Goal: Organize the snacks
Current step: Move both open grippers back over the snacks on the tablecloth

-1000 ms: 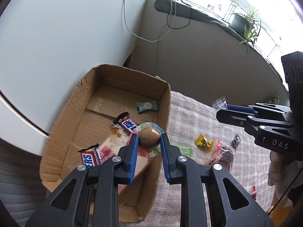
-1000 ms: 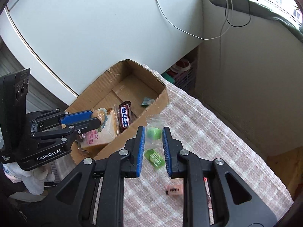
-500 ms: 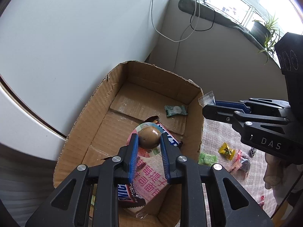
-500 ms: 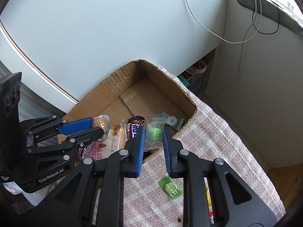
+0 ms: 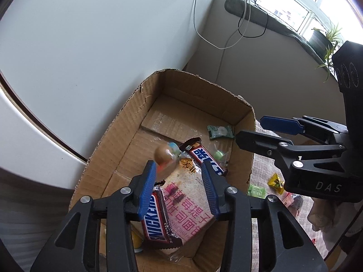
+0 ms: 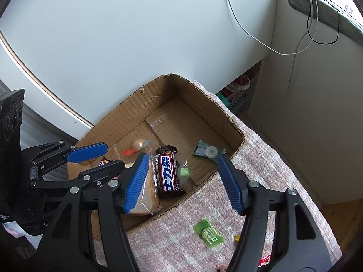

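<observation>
The cardboard box (image 5: 244, 122) holds the snacks: two chocolate bars (image 5: 156, 219), a pink toast packet (image 5: 188, 206), a green mint (image 5: 221, 132) at the far right and a small green candy bag (image 6: 183, 172). A brown wrapped ball (image 5: 163, 154), blurred, is in the air above the box floor, just beyond the left tool (image 5: 179, 183), whose jaws stand released and apart. The right tool (image 6: 181, 181) is spread wide too, empty, over the box's near right wall. The box sits on a table under a pink checked cloth (image 6: 181, 238), against a white wall (image 5: 102, 34); a green candy (image 6: 208, 233) lies on the cloth, cables (image 5: 245, 15) hang from a windowsill. Half a second earlier both tools were clenched, left on the ball, right on the candy bag.
</observation>
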Tool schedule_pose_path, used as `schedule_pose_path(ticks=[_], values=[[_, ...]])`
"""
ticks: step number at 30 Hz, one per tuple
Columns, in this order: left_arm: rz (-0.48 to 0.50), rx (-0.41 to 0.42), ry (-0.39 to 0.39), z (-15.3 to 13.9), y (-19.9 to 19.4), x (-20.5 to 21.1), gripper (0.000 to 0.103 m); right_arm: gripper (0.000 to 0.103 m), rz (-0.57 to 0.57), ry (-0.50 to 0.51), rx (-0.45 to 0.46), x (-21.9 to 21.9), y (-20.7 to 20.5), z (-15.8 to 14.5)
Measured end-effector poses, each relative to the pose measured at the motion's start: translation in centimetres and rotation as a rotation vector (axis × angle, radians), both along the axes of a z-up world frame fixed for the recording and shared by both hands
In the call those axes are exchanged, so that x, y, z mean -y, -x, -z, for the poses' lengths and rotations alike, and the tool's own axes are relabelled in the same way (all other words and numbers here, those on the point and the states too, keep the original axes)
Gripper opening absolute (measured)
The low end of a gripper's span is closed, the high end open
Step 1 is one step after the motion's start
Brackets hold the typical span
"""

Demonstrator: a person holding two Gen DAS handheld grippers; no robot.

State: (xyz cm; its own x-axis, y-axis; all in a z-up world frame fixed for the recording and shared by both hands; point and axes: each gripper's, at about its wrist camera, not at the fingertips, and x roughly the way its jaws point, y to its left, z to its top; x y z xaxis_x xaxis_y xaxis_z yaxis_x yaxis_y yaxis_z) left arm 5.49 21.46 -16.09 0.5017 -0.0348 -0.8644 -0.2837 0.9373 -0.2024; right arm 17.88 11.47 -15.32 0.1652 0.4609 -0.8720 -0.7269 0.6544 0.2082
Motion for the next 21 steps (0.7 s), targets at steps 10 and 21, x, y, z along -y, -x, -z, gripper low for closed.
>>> schedule_pose_path(ticks=[10,21], values=[[0.007,0.005,0.003,-0.1,0.2,0.4,0.040,0.076,0.033,-0.003,0.005,1.9,-0.1,-0.4],[0.055,0.036,0.020,-1.3,0.3,2.7,0.040,0.076,0.094,-0.012,0.024,6.6,-0.4,-2.5]])
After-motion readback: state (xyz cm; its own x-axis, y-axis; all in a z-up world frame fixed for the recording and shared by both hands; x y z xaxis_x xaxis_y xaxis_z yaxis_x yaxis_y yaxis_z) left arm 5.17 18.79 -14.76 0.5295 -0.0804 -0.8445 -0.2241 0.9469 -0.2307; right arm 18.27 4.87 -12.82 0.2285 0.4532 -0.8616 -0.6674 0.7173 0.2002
